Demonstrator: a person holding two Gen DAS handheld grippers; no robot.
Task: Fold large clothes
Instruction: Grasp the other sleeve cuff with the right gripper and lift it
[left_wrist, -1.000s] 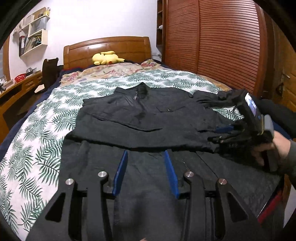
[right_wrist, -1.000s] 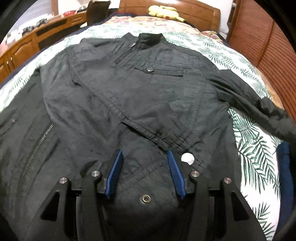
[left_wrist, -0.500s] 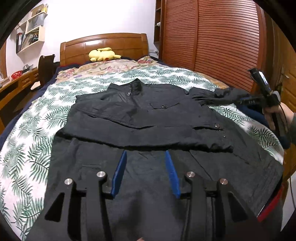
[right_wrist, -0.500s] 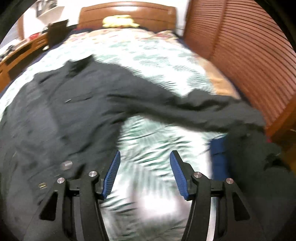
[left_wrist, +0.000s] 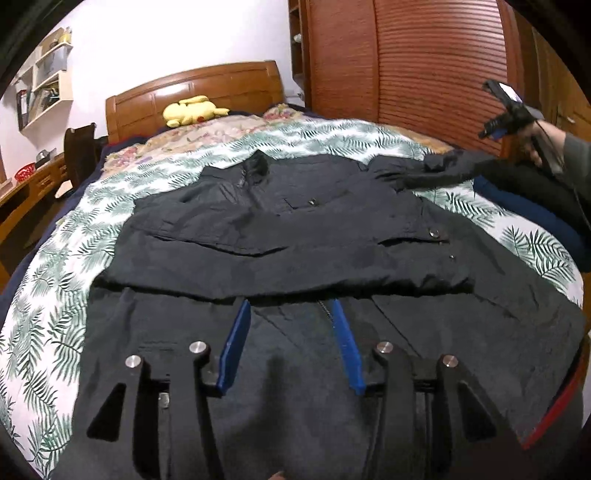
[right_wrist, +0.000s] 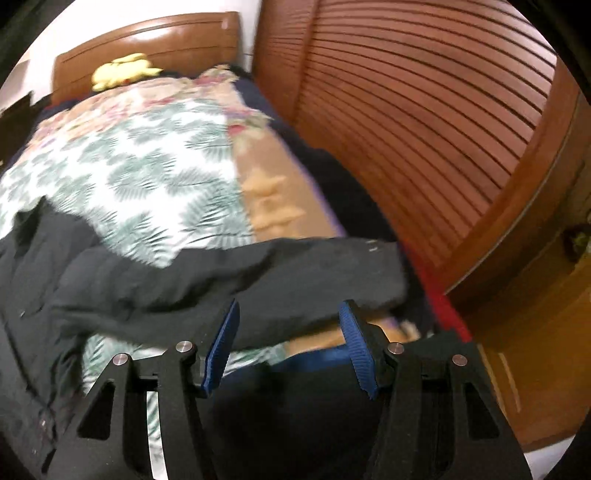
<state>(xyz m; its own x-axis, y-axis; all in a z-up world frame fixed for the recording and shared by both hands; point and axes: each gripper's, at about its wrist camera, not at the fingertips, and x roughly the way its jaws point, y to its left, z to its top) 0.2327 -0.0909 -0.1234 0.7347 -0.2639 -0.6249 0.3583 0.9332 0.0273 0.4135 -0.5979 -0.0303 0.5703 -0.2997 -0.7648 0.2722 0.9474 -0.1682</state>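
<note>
A black jacket (left_wrist: 295, 236) lies spread on the bed, collar toward the headboard, one side folded across its front. Its right sleeve (left_wrist: 436, 173) stretches toward the bed's right edge; the sleeve also shows in the right wrist view (right_wrist: 258, 273). My left gripper (left_wrist: 291, 314) is open and empty, low over the jacket's near hem. My right gripper (right_wrist: 288, 314) is open and empty, just above the sleeve near its cuff (right_wrist: 376, 266). It also shows from outside in the left wrist view (left_wrist: 506, 118), held up at the far right.
The bed has a leaf-print cover (left_wrist: 55, 295) and a wooden headboard (left_wrist: 207, 85) with a yellow plush toy (left_wrist: 192, 110). A slatted wooden wardrobe (right_wrist: 424, 110) stands close along the right side. A desk (left_wrist: 22, 184) and chair stand on the left.
My right gripper left the jacket's front, swung right and rose over the outstretched sleeve. The left gripper stayed near the hem, open.
</note>
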